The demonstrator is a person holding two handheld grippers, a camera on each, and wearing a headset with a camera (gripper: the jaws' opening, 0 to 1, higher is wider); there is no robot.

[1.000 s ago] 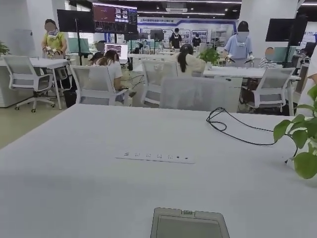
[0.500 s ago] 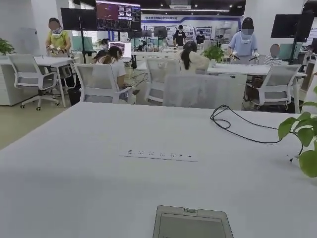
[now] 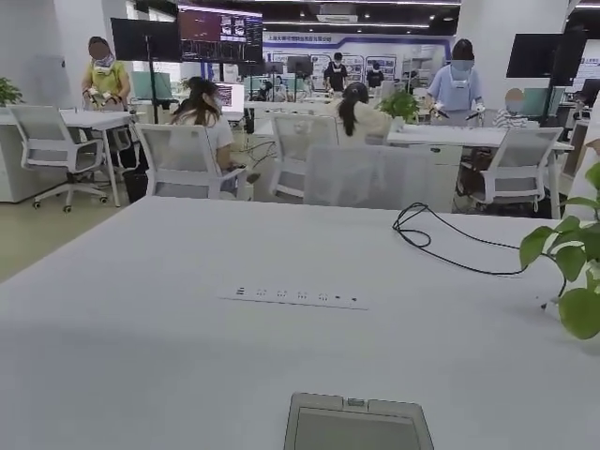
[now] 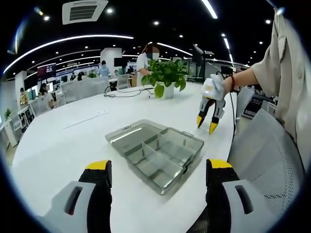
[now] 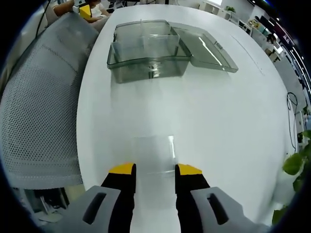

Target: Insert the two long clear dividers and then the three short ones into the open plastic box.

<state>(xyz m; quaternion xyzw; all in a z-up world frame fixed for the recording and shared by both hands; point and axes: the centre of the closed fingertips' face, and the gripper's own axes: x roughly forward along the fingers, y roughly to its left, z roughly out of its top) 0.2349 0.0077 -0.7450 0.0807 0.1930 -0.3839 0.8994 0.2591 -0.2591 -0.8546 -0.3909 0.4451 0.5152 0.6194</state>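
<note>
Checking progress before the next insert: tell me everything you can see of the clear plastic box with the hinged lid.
The smoky clear rectangular plastic box sits open on the white table, its lid folded back flat beside it with a latch tab at its edge. Clear dividers stand upright inside, forming several compartments; their count is unclear. Nothing else touches it.

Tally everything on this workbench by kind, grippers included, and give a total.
Grippers: 2 (left, right)
Open plastic box: 1
Loose clear divider on the table: 1
Potted plant: 1
Black cable: 1
Socket strip: 1
Total: 7. Dividers already inside the box are too unclear to count.
</note>
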